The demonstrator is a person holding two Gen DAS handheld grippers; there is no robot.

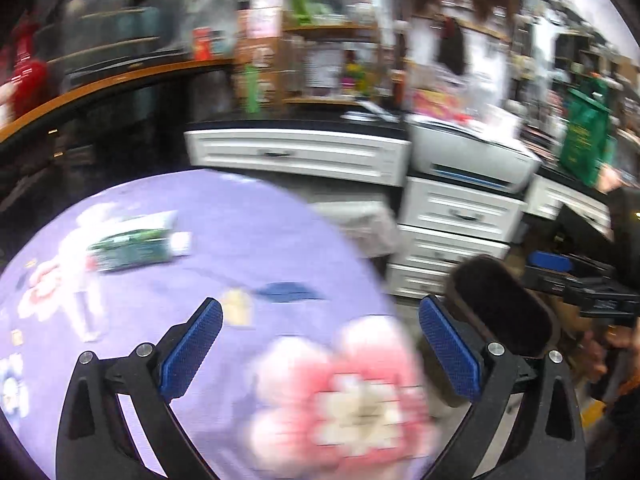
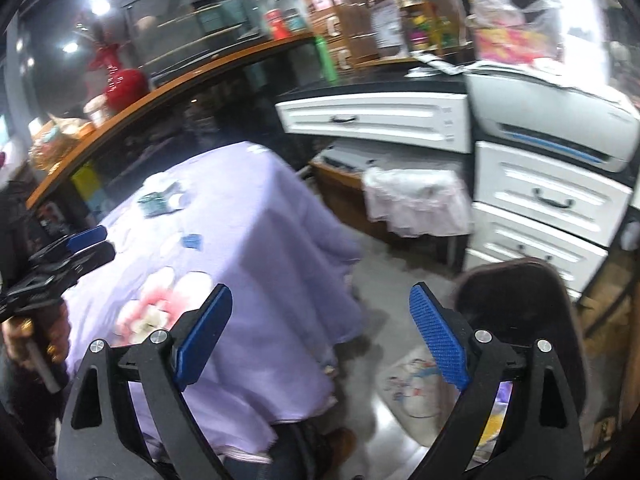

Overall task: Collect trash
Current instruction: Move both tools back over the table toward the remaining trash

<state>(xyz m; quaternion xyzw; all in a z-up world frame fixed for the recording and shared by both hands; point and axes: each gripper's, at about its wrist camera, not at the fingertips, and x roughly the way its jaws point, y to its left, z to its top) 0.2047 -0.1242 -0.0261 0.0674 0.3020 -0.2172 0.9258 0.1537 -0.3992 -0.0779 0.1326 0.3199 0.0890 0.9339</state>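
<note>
Left claw [image 1: 320, 344] tilted down over the lilac-clothed surface [image 1: 248, 240], spread wide, pinching nothing, touching nothing. Right claw [image 2: 322, 336] likewise angled down past the surface's edge, above the floor [image 2: 384, 280], spread wide and empty. Green wrapper [image 1: 132, 246] lying on the cloth at 10 o'clock from the left claw, well apart; blue scrap [image 1: 286, 292] nearer, at 12 o'clock. Frames blurred.

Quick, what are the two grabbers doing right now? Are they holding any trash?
Left gripper: open, nothing between its fingers.
Right gripper: open, holding nothing.
</note>
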